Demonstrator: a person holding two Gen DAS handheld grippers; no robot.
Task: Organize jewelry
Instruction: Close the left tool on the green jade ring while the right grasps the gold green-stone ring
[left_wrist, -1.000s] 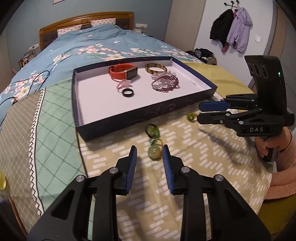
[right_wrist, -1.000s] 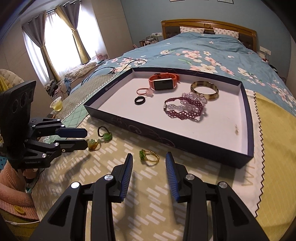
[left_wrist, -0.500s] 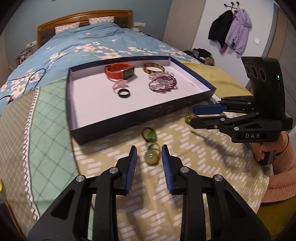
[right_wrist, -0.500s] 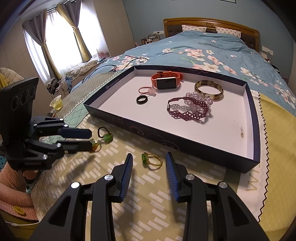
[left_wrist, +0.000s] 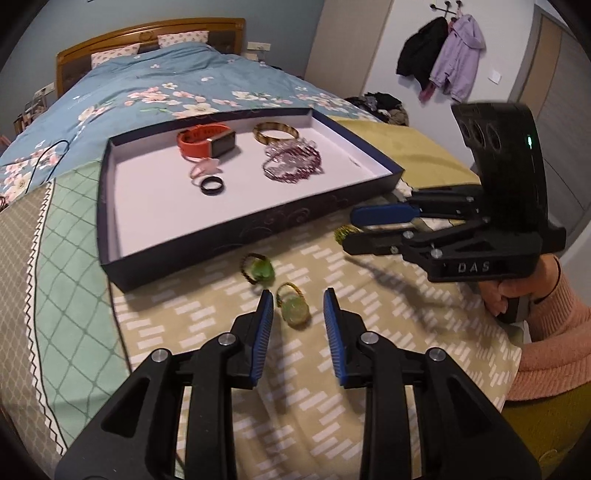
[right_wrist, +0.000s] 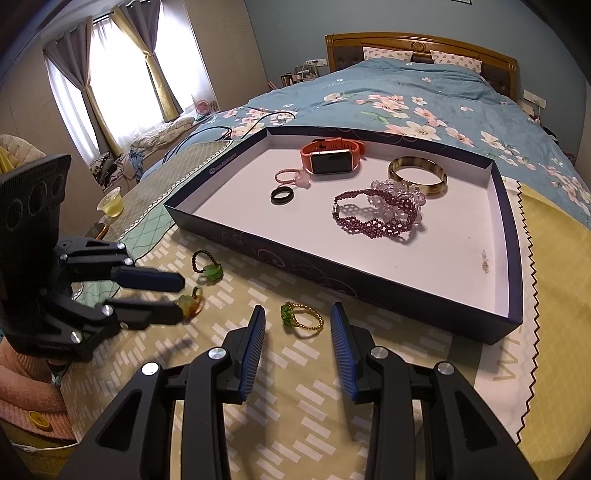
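A dark blue tray holds an orange watch, a gold bangle, a purple bead bracelet, a pink ring and a black ring. Three rings lie on the patterned cloth in front of it. My left gripper is open, its fingers on either side of the pale green stone ring. My right gripper is open around the gold ring with a green stone. A dark ring with a green stone lies near the tray wall.
The cloth-covered table meets a bed with a blue floral cover behind the tray. A small cup of yellow liquid stands at the table's left edge. Coats hang on the far wall. A pink-sleeved arm holds the right gripper.
Both grippers have moved forward and lower toward the cloth. The pale green ring now sits between the left fingers, the gold ring between the right fingers. The jewelry has not moved.
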